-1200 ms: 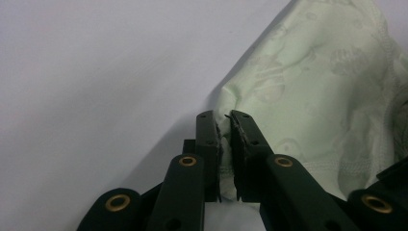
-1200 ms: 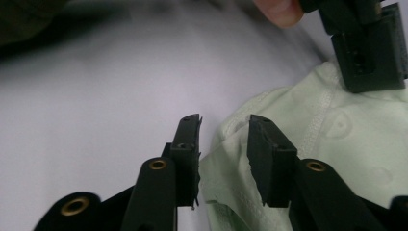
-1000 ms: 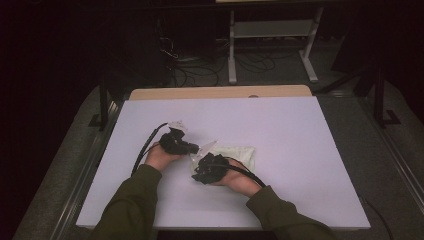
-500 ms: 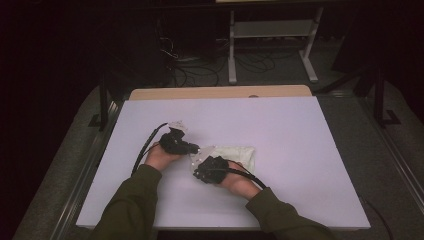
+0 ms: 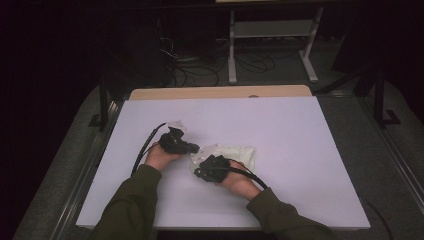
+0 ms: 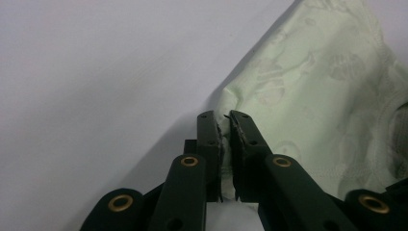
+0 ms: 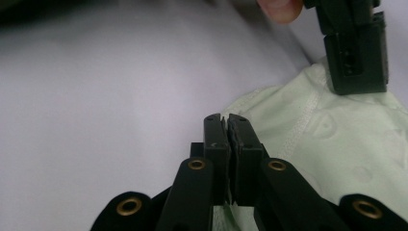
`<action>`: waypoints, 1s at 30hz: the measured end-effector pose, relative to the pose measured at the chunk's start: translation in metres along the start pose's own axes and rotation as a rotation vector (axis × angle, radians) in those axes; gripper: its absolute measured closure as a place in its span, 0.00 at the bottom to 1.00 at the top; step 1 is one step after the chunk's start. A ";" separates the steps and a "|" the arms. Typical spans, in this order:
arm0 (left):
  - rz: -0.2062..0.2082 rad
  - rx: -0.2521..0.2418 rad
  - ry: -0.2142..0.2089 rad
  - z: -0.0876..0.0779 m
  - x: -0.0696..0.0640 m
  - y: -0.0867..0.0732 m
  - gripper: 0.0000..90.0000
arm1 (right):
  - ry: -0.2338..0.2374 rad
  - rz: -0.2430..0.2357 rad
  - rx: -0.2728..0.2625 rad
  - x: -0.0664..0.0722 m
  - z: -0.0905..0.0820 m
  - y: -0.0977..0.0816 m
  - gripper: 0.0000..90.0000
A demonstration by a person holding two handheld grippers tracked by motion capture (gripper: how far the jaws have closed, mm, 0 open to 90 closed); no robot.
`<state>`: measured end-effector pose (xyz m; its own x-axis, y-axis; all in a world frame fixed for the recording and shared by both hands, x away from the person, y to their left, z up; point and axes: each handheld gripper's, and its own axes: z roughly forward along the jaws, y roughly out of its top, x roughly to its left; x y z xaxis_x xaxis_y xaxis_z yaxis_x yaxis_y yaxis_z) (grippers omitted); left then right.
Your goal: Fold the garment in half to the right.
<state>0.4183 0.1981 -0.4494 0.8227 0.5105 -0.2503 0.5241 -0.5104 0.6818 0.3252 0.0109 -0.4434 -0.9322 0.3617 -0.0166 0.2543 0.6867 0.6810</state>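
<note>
While both hands rest low on the white desk [image 5: 300, 145], each claw is pinched onto the same pale green cloth [image 5: 235, 152], a small patterned piece of fabric with a stitched hem that lies just right of the desk's middle, near the person's edge.

Seen from the high view, the left claw [image 5: 192, 148] reaches in from the left and meets the cloth at its left edge, with its black cable looping back toward the olive sleeve [image 5: 132, 205]. Its own view shows the left claw's jaws drawn nearly together, a thin fold of the cloth's corner caught between the pads, and the rest of the fabric spreading away to the upper right over the desk.

From the high view, the right claw [image 5: 200, 170] sits at the cloth's near left corner, close beside the other one. Its jaws have just been closing, and in the right gripper view they stand all but touching, with the hemmed edge of the cloth pressed between them. Beyond them, the left claw's black tip sits on the cloth's far edge, a fingertip [image 7: 280, 8] above it.
</note>
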 end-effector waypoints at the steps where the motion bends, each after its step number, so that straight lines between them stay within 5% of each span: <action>1: -0.004 -0.004 -0.002 0.000 0.000 0.000 0.93 | 0.007 0.007 -0.010 -0.001 -0.002 0.000 0.96; 20: -0.081 -0.102 -0.090 -0.010 -0.006 0.011 0.93 | 0.020 0.044 -0.072 -0.005 -0.026 -0.005 0.96; 30: -0.066 -0.101 -0.106 -0.007 -0.013 0.020 0.93 | 0.013 0.065 -0.085 -0.006 -0.039 -0.011 0.96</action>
<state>0.4168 0.1861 -0.4276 0.8087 0.4619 -0.3642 0.5573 -0.4035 0.7257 0.3183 -0.0238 -0.4220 -0.9178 0.3952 0.0389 0.2921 0.6057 0.7401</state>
